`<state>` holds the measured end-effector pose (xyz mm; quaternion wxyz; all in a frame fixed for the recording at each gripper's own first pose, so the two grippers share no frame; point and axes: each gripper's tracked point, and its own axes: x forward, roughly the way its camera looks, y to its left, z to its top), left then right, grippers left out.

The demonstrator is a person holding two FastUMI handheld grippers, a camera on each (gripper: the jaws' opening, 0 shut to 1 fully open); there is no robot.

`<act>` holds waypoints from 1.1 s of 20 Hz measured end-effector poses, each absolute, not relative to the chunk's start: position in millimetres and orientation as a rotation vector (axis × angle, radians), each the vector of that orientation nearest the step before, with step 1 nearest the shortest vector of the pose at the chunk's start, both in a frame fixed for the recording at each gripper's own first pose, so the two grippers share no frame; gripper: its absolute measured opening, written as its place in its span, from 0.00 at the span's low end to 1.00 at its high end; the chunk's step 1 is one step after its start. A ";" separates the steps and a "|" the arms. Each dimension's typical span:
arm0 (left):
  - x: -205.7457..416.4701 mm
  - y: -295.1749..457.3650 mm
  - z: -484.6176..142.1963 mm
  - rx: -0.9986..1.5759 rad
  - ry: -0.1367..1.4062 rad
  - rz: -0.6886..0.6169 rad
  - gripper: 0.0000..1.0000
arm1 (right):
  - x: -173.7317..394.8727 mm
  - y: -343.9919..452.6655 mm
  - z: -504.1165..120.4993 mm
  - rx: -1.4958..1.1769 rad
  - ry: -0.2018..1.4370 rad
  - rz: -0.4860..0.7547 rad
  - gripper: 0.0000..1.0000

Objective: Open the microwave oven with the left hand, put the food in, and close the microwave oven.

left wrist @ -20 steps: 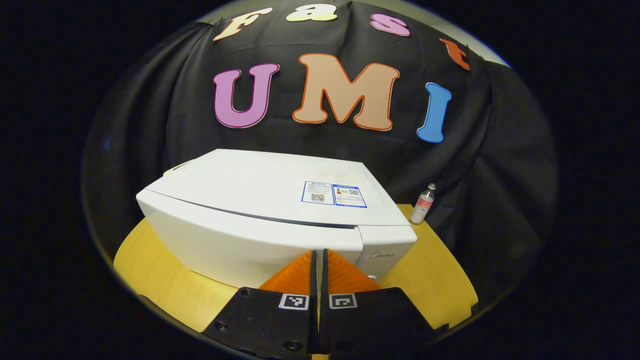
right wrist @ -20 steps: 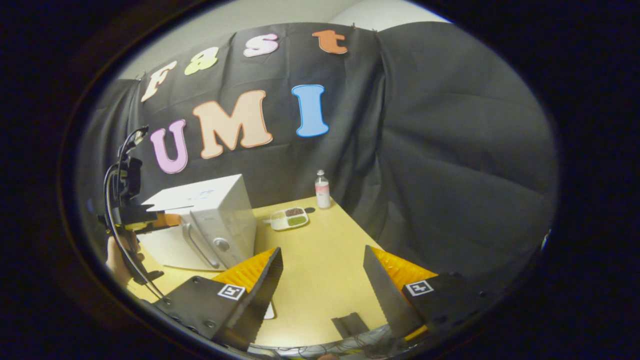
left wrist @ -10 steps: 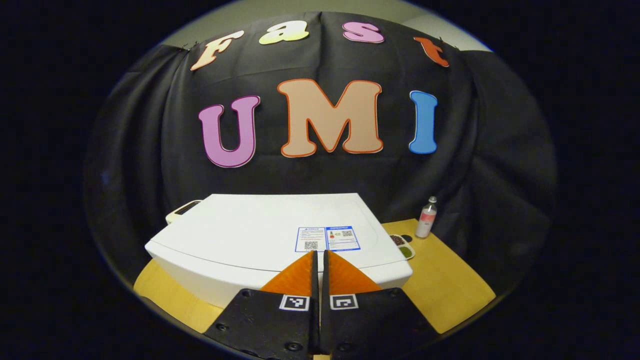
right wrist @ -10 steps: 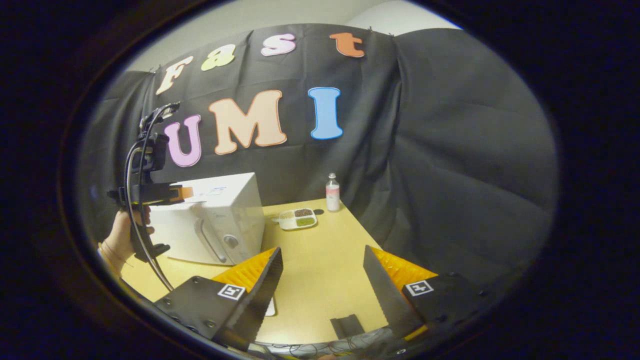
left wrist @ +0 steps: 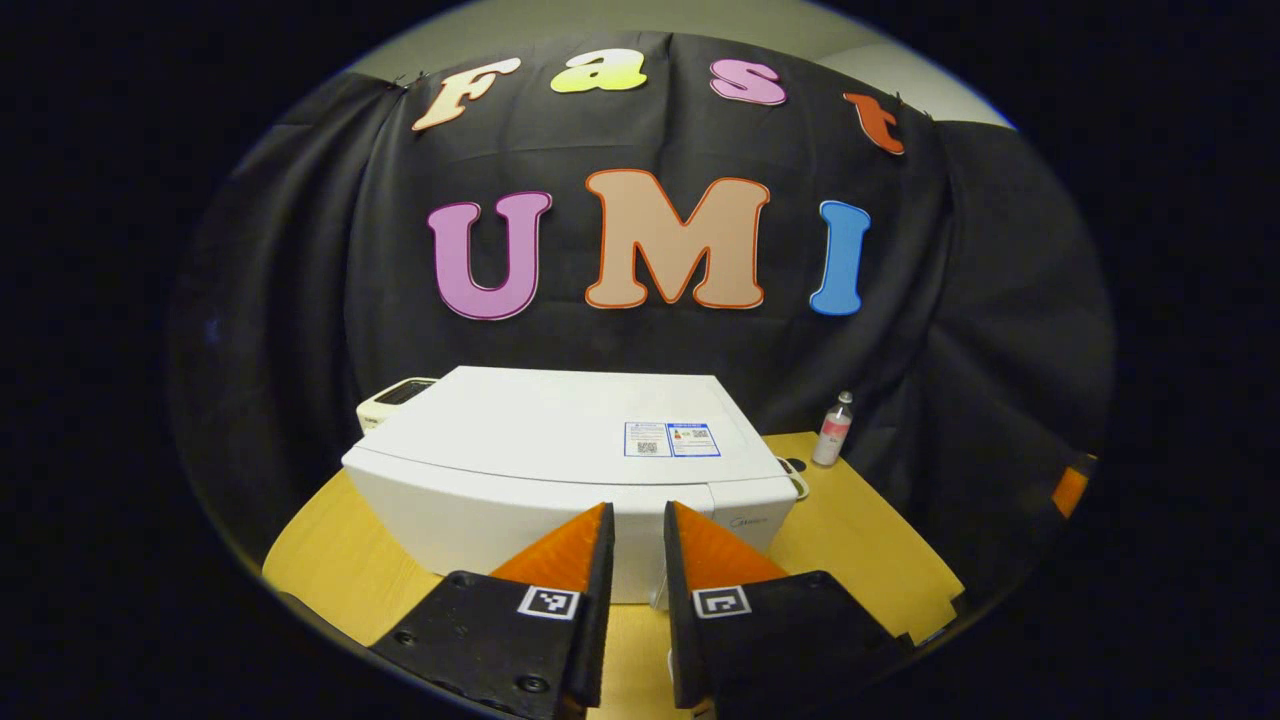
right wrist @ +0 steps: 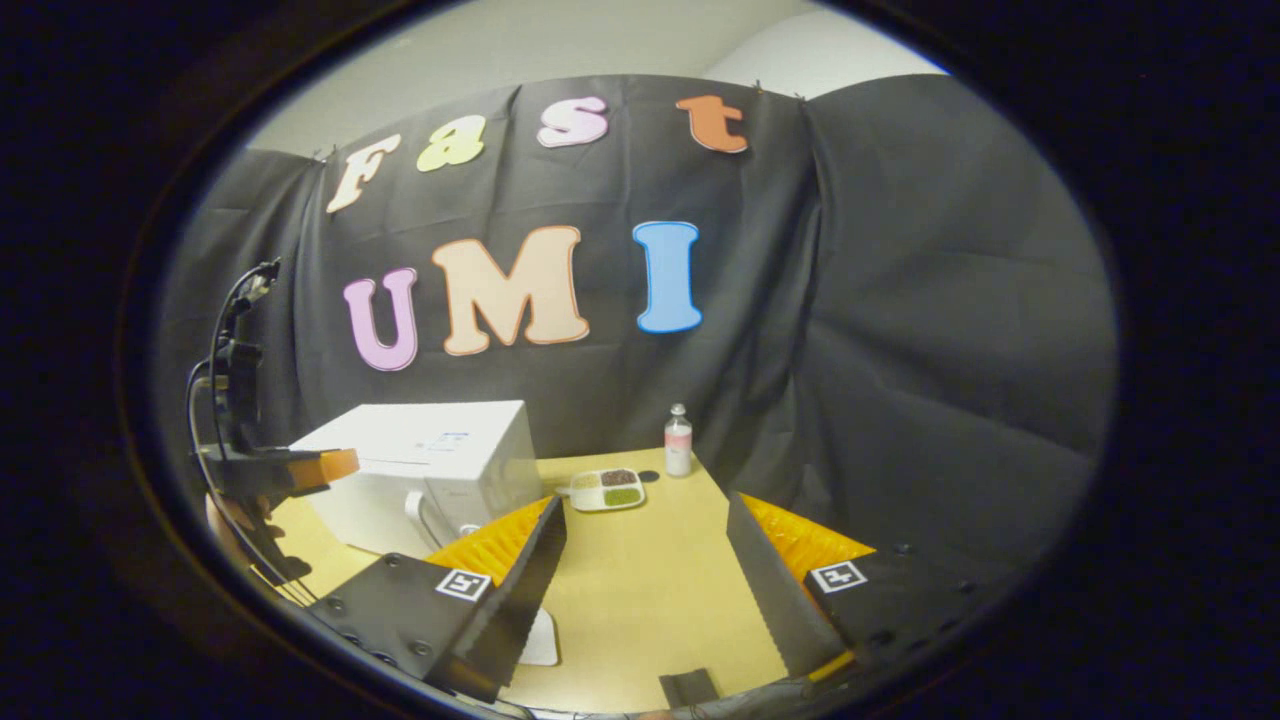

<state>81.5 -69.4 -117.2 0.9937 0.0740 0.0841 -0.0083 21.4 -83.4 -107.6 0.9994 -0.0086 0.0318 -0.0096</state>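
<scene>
The left gripper (left wrist: 634,560), fingers slightly parted and empty, faces the closed microwave (left wrist: 570,470). Its upright door handle (right wrist: 416,512) lies low on the microwave's front, right of the left gripper's line.

White microwave (left wrist: 560,450) with a blue-edged label (left wrist: 672,439); yellow wood-grain table (right wrist: 650,590); white tray (right wrist: 607,490) at 12 o'clock, perhaps brown and green food.

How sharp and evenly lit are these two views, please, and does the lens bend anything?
Left gripper view: sharp and evenly lit, the microwave top bright without glare, its front edge bowed by the fisheye. Right gripper view: dimmer at the rim, the table edges curve, and the small food tray is soft.
</scene>
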 end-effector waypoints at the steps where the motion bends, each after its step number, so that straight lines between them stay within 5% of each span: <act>1: 71.2 -65.9 -112.9 0.140 0.161 -0.006 0.35 | 23.6 -78.0 -102.4 -0.016 0.059 -0.001 0.92; 3: 55.1 -65.3 -104.9 0.112 0.145 0.006 0.49 | 26.9 -67.7 -93.1 -0.019 0.047 0.036 0.92; 7: 33.0 -63.2 -102.6 0.141 0.148 0.041 0.97 | 27.3 -47.4 -80.5 -0.049 0.034 0.112 0.92; 11: 15.5 -71.3 -96.4 0.152 0.138 0.053 0.96 | 23.7 -36.2 -68.5 -0.075 0.007 0.165 0.92; 12: 12.8 -72.6 -94.0 0.157 0.134 0.054 0.96 | 21.9 -35.0 -67.0 -0.077 0.004 0.171 0.99; 13: 10.8 -75.0 -92.5 0.158 0.128 0.049 0.96 | 20.7 -33.9 -65.6 -0.077 0.002 0.176 0.92; 22: 6.4 -81.4 -70.8 0.159 0.059 0.043 0.96 | 12.4 -43.7 -65.0 -0.091 -0.001 0.181 0.92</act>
